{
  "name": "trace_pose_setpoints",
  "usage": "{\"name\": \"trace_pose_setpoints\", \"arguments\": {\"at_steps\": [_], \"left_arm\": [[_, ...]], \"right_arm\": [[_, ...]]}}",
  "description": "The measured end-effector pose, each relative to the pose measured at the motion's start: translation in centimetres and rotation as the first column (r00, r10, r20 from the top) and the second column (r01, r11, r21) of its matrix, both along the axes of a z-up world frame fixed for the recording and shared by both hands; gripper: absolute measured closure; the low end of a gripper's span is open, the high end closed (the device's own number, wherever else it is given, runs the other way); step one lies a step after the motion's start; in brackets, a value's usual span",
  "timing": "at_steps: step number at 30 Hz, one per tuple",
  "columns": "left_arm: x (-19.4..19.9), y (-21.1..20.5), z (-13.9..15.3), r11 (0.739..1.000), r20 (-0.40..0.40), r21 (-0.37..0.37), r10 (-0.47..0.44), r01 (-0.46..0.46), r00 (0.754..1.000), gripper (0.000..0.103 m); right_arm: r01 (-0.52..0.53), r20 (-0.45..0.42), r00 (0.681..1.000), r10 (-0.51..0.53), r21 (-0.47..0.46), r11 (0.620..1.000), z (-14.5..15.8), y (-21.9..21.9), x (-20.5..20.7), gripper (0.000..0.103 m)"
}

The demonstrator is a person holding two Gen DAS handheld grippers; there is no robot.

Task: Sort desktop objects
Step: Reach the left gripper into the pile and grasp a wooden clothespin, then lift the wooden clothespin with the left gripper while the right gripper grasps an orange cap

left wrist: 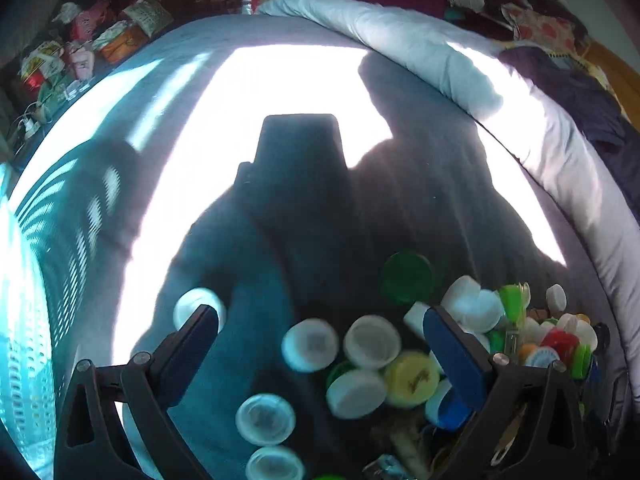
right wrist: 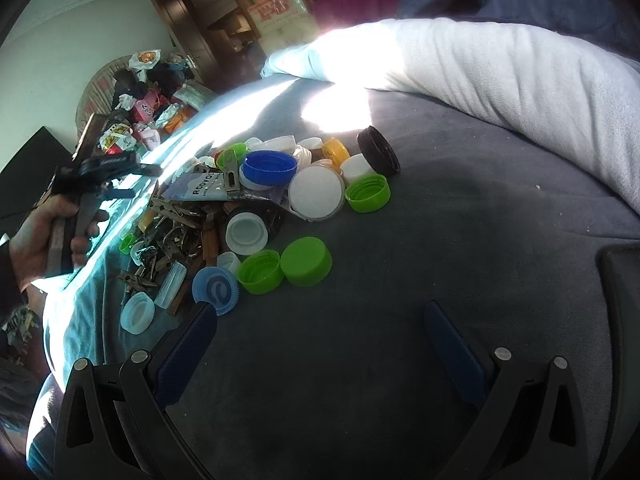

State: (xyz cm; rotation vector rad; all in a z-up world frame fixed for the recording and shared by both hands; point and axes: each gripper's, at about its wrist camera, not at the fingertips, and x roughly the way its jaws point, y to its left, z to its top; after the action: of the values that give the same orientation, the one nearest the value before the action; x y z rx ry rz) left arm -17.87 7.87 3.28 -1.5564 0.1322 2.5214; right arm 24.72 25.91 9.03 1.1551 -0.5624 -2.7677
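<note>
caps [right wrist: 280, 208] lie heaped loose on bedding [right wrist: 460, 248]; both grippers [left wrist: 320, 320] [right wrist: 320, 316] gape, holding nothing.

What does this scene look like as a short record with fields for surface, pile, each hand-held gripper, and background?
surface: dark grey bedcover, partly sunlit
pile: mixed bottle caps, wooden clothespins, a printed sachet
left hand-held gripper: open, above white caps, holding nothing
right hand-held gripper: open, empty, beside the pile
background: rolled white blanket

White rolled blanket [right wrist: 500, 76] (sunlit) behind.
</note>
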Motion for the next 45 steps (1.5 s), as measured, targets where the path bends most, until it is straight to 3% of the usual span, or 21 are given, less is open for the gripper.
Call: {"name": "trace_pose_setpoints", "arguments": {"at_steps": [4,8,12,14,18,22,25,30,33,36,38,43,45], "left_arm": [[-1.1,5.0,-1.8,0.988,0.007,-0.129,-0.081,0.081,0.997,0.0],[0.8,3.7,-3.3,0.992,0.071,-0.113,-0.048,0.055,0.996,0.001],[6.0,1.0,-2.7,0.991,0.039,-0.072,-0.11,0.113,0.993,0.0],[8.6,-0.8,-2.3,0.994,0.071,-0.029,-0.106,0.108,0.992,0.0],[14.9,-3.1,-1.2,0.985,0.055,-0.017,-0.172,0.173,0.984,0.001],[21.0,-7.0,1.5,0.991,-0.095,0.012,-0.13,0.131,0.987,0.001],[23.5,-9.2,2.6,0.991,-0.174,-0.003,-0.132,0.133,0.976,0.001],[24.9,-11.1,1.2,0.981,-0.189,-0.042,-0.193,0.188,0.963,0.002],[25.4,-11.1,1.1,0.973,-0.211,-0.014,-0.226,0.229,0.951,0.003],[25.4,-8.8,0.6,0.944,-0.219,-0.014,-0.324,0.329,0.921,0.004],[25.3,-8.0,0.4,0.933,-0.204,-0.02,-0.357,0.36,0.912,0.008],[24.1,-6.6,-0.2,0.926,-0.167,0.052,-0.36,0.373,0.918,0.034],[23.6,-5.8,-0.8,0.92,-0.143,0.059,-0.377,0.388,0.915,0.065]], "right_arm": [[0.0,0.002,1.0,0.0,0.003,1.0,0.0,-0.1,0.0,0.0],[-0.001,0.001,1.0,0.001,0.003,1.0,0.0,-0.1,0.0,0.0],[-0.002,0.002,1.0,0.002,0.004,1.0,0.0,-0.1,-0.1,0.0],[-0.002,0.004,1.0,0.002,0.009,1.0,0.0,-0.3,-0.1,0.0],[-0.001,0.007,1.0,0.001,0.022,1.0,0.1,-0.5,-0.2,0.0],[-0.002,0.008,1.0,0.002,0.026,1.0,0.0,-0.5,-0.1,0.0],[-0.002,0.01,1.0,0.002,0.03,1.0,0.0,-0.5,-0.3,0.0],[-0.002,0.01,1.0,0.002,0.031,1.0,0.0,-0.5,-0.3,0.0],[-0.002,0.01,1.0,0.002,0.031,1.0,0.0,-0.5,-0.3,0.0],[-0.003,0.011,1.0,0.002,0.032,0.999,0.0,-0.5,-0.3,0.0],[-0.003,0.01,1.0,0.002,0.031,1.0,0.0,-0.5,-0.3,0.0],[-0.003,0.008,1.0,0.003,0.027,1.0,0.0,-0.4,-0.4,0.0],[-0.003,0.007,1.0,0.003,0.023,1.0,-0.1,-0.4,-0.4,0.0]]}}
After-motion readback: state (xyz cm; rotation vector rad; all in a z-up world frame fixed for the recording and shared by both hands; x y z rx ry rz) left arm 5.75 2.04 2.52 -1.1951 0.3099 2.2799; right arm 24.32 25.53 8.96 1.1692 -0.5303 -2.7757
